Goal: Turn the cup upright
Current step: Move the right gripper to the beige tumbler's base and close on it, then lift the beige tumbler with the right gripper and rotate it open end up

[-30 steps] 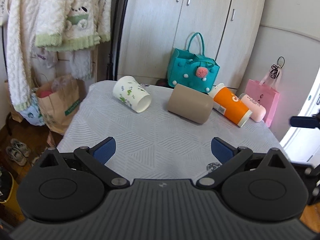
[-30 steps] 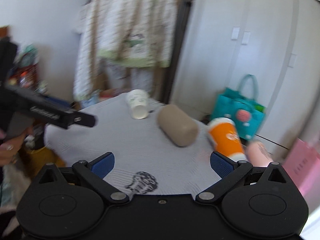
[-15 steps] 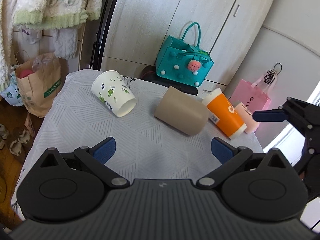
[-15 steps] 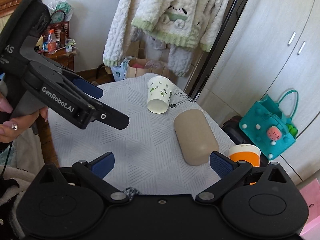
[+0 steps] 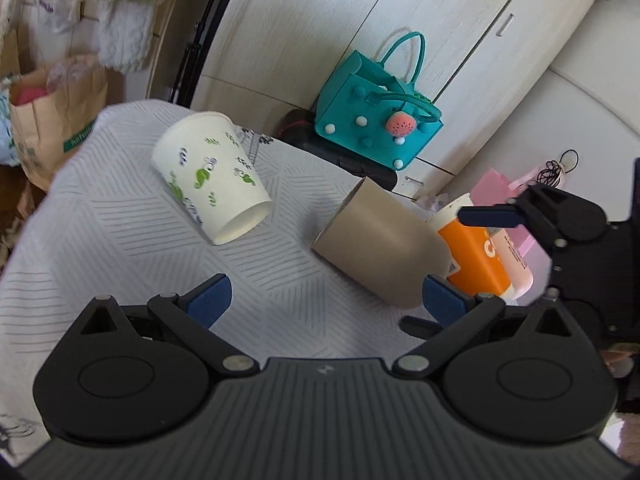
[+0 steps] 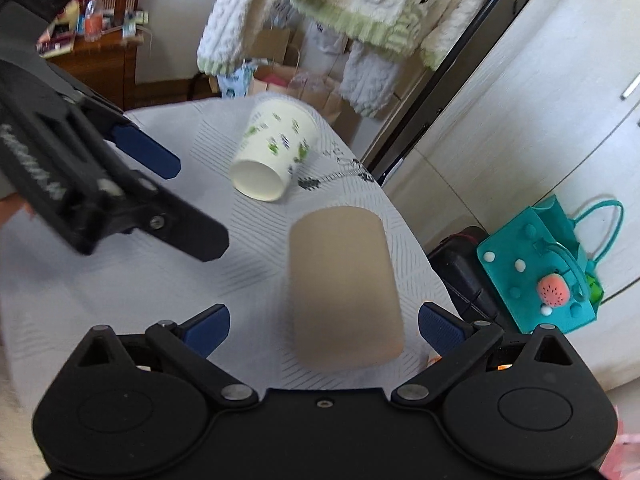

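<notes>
Several cups lie on their sides on a table with a white patterned cloth (image 5: 100,240). A white cup with green prints (image 5: 210,182) lies at the far left; it also shows in the right wrist view (image 6: 276,152). A plain tan cup (image 5: 380,240) lies in the middle, and in the right wrist view (image 6: 342,288) it sits just ahead, between my open right fingers. An orange cup (image 5: 474,260) and a pink cup (image 5: 516,258) lie at the right. My left gripper (image 5: 324,298) is open and empty above the cloth. My right gripper (image 6: 324,326) is open and empty.
A teal handbag (image 5: 376,124) stands on the floor beyond the table against white wardrobe doors (image 5: 320,32). A brown paper bag (image 5: 52,120) and hanging fluffy clothes (image 6: 344,12) are at the left. A pink bag (image 5: 496,184) is at the right. The table edge runs close behind the cups.
Both grippers have moved forward and lower toward the cups. The right gripper now has the tan cup between its open fingers. The cups have not moved.
</notes>
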`<state>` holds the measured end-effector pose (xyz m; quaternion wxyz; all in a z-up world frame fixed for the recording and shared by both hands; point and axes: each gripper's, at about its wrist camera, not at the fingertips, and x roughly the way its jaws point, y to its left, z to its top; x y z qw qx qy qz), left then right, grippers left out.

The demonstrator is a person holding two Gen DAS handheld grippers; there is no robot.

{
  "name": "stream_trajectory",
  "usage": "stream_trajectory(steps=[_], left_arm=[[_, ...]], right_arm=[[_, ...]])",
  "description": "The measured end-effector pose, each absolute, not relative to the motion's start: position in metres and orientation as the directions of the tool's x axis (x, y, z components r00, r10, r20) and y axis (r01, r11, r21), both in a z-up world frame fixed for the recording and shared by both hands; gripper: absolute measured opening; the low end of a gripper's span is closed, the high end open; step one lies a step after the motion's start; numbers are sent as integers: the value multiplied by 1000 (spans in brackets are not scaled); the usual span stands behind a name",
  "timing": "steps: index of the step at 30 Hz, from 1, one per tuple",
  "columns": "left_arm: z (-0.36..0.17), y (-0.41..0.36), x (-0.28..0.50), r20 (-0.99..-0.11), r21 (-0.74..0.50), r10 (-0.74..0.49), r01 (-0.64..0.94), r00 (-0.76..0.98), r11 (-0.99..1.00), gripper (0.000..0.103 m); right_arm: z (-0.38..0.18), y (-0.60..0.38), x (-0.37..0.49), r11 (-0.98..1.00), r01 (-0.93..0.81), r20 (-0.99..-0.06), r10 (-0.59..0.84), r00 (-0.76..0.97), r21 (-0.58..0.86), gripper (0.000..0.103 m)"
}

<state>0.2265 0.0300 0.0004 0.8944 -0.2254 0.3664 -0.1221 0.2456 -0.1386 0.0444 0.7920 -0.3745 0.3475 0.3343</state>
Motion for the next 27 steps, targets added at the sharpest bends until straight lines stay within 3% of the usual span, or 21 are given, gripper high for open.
stream_trajectory(steps=[10,15,20,27], left_arm=[[-12,32,243,-591,-530,-405,43,698,847,103],[-14,36,241,-586,-543,-412,39,698,839,103],[-15,37,235,-590,-548,-416,35,692,836,103],[-11,35,215,-580,-564,-444,56,683,824,103]], right_arm=[[16,-135,279,475,-816,-835,257,486,-329,101],[8,-134,290,505,-809,-860,222,458,-301,82],[14,-138,295,601,-771,-883,224,413,-208,82],[16,-140,272,659,-720,-893,162,419,-218,82]])
